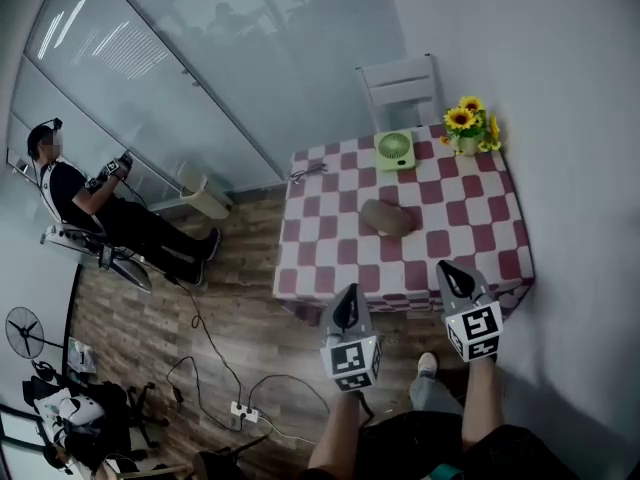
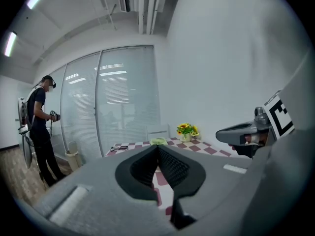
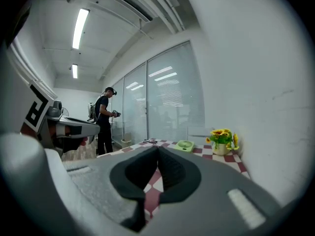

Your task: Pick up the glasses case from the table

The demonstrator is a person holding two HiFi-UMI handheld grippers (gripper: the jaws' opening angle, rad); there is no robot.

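1. Red-and-white checked cloth covers the table in the head view (seen steeply from above). The glasses case, a brownish oblong, lies near the middle of the tabletop, apart from everything else on it.
2. Along the table's far edge stand a green fan near the middle and a pot of sunflowers at the far right corner. A pair of glasses lies at the far left corner, and a white chair stands just beyond the far edge.
3. The left gripper and the right gripper are side by side at the table's near edge. Both are short of the case and touch nothing (their marker cubes face up).
4. Off to the left, on the wooden floor, a person in dark clothes is by the glass wall, with a pale bin near the table's left edge.
5. In the left gripper view its jaws are pressed together tip to tip with nothing between them. Past them show the checked cloth, the fan, the sunflowers and the glasses, and the right gripper reaches in from the right.
6. In the right gripper view its jaws are likewise clenched and empty. The fan and sunflowers stand beyond them on the cloth, and the left gripper shows at the left (the person is behind it).
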